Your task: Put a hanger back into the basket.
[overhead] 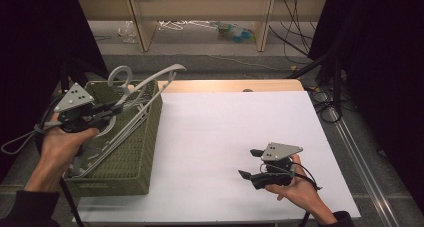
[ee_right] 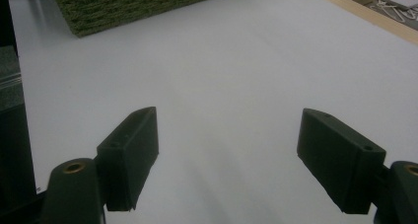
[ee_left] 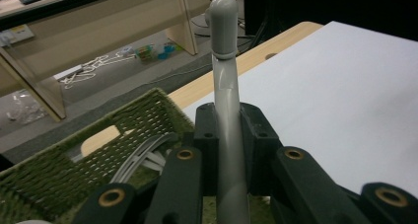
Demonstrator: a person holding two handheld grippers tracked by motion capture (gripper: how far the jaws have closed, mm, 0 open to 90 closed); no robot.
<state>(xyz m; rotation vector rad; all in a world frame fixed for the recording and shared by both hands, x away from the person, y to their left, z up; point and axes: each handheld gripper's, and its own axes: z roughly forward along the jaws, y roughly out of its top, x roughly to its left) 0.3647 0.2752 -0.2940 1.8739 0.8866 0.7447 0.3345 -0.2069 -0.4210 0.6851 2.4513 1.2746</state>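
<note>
Where left tongs (ee_left: 227, 135) clamp: smooth grey plastic hanger (ee_left: 226, 76), curved.

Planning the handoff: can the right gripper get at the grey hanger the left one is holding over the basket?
Probably yes. The right gripper is open and empty over bare white table, with nothing between it and the grey hanger, clamped in the left gripper above the green basket.
</note>
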